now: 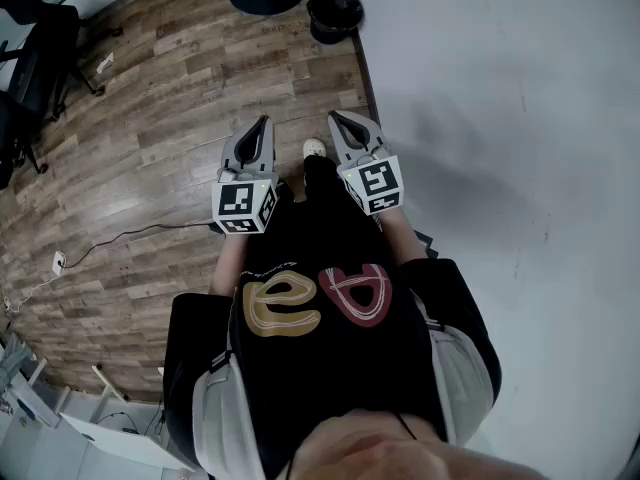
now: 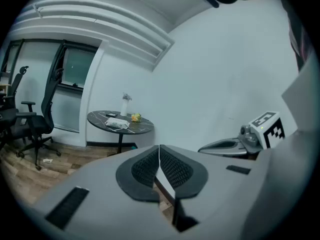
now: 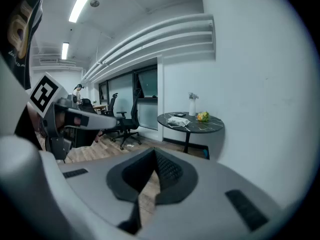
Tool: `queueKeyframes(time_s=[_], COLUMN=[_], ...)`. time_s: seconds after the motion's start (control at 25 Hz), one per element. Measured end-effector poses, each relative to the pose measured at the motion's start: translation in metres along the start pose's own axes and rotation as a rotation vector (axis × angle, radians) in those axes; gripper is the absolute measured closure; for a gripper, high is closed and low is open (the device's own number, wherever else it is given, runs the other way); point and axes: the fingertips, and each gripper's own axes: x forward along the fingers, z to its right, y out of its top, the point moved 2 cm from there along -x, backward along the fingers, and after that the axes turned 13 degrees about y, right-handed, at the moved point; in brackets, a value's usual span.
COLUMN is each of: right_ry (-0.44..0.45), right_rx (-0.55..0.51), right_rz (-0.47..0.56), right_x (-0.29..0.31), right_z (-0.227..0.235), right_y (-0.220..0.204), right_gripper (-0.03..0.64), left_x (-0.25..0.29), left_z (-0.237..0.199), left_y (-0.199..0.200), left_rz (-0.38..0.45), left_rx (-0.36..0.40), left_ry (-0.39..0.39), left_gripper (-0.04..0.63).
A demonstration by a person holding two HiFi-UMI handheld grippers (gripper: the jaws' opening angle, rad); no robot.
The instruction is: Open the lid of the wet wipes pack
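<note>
Standing well away, step not started | left gripper (image 2: 159, 151) fingers pressed together, empty | right gripper (image 3: 154, 154) same, nothing pinched | wet wipes pack (image 3: 178, 121) sits far off on the round black worktop (image 3: 215, 128) | imo: walk over first, pin the pack with one, flick it open with the other

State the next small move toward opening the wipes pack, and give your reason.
Probably step toward the round table: the wipes pack lies there across the room, while the left gripper and right gripper are shut, empty and far off.
</note>
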Motion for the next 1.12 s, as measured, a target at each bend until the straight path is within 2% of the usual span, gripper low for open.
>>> queueKeyframes(time_s=[0.28,0.6,0.8,1.12], right_ry=[0.049,0.082,0.139,0.152], right_rx=[0.021,0.066,0.097,0.060], right_rz=[-0.040,0.041,0.070,0.107], right_x=[-0.004,-0.003,0.004,0.026], right_z=[0.034,0.083,0.104,0.133], right_y=[-0.018,-0.004,0.005,0.020], right_gripper=[0.607,0.606,0.600,0.601], left_x=[0.030,0.063,0.080,0.106], left_z=[0.016,0.028,0.038,0.043], left_y=[0.004,0.008,0.012,0.011], left_rz=[-0.005,0.003,0.002,-0.003], left_rx=[0.006,-0.029,-0.057,-0.039], left_ry=[0.032,0.103,0.145,0.143], left_gripper=[0.577,0.577,0.577,0.577])
